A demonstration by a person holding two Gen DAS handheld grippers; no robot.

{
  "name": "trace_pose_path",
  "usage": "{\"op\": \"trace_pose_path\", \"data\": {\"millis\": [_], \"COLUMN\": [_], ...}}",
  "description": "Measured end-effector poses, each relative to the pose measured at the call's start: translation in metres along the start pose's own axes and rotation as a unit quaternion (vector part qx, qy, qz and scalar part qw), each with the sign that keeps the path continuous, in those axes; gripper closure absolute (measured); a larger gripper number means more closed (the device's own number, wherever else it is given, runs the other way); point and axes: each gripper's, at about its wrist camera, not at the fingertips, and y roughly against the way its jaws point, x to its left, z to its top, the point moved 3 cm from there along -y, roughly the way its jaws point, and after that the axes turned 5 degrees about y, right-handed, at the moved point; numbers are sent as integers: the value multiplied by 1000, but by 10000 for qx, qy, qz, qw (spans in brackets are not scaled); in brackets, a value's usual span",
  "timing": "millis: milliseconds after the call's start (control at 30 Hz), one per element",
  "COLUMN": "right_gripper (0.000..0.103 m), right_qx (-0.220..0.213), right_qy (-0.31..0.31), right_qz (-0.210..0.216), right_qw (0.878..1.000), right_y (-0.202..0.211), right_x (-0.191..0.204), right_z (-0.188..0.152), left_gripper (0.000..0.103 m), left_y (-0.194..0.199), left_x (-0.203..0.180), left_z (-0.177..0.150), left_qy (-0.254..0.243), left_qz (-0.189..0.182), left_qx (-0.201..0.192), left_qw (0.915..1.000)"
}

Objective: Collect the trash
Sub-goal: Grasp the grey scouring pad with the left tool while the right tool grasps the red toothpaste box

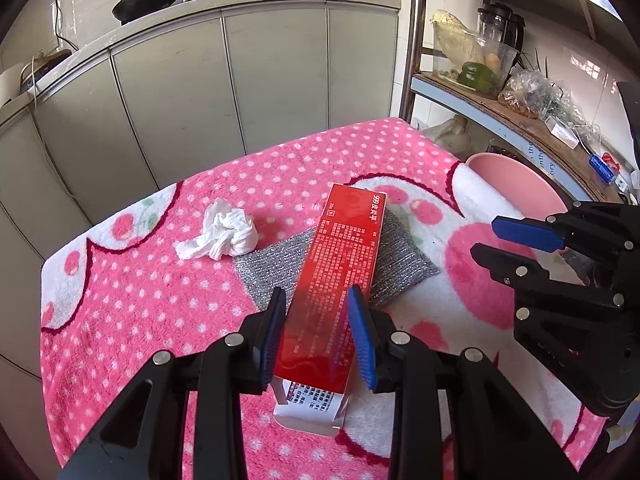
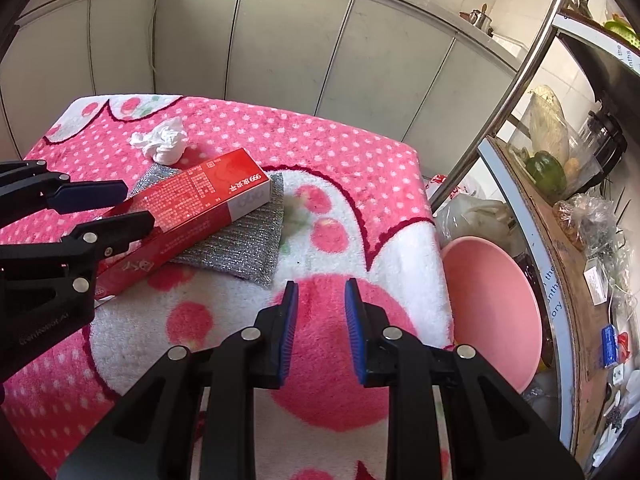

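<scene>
A long red carton (image 1: 340,264) lies across a silver scouring cloth (image 1: 400,256) on the pink dotted blanket (image 1: 160,300). My left gripper (image 1: 320,300) straddles the carton's near end, its blue pads close to the carton's sides; I cannot see whether they touch. From the right wrist view the carton (image 2: 192,208) sits between the left gripper's fingers (image 2: 116,208). A crumpled white tissue (image 1: 224,234) lies left of the cloth, also in the right wrist view (image 2: 164,144). My right gripper (image 2: 322,300) is open and empty above the blanket, right of the carton.
A pink basin (image 2: 492,308) sits just off the table's right edge, also in the left wrist view (image 1: 516,180). A metal shelf rack (image 2: 560,216) with vegetables and bags stands to the right. Grey cabinets (image 1: 200,92) line the back.
</scene>
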Motion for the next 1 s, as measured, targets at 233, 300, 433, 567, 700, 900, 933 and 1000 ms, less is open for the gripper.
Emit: {"op": "trace_pose_path", "data": {"millis": [233,300,433,567,700,900,933,1000], "right_gripper": [79,79,79,79,79,79,79,79], "right_qx": [17,32,51,81,105,106,115,96], "right_qy": [-83,-107,-166,-292,-410,-660,-720,-905], "right_qz": [11,18,36,53,98,332,440,790], "right_qw": [10000,9999,9998,9995,9991,9972,9964,9927], "right_y": [-2,-3,-4,-5,-5,-4,-4,-2], "right_x": [-6,-7,-10,-17,-24,-35,-36,-38], "right_z": [-2,-3,-5,-9,-12,-17,-18,-19], "left_gripper": [71,71,75,103,103,100,95,77], "left_y": [-3,-4,-5,-3,-4,20,24,27], "left_x": [-12,-14,-21,-25,-19,-10,-8,-3], "left_z": [2,3,4,6,5,12,15,21], "left_qy": [-219,-255,-373,-476,-159,102,109,43], "left_qz": [6,-52,-108,-52,-227,-645,-681,-654], "left_qx": [10,37,73,5,160,-3,-14,-35], "left_qw": [9998,9997,9992,9989,9995,9979,9976,9978]}}
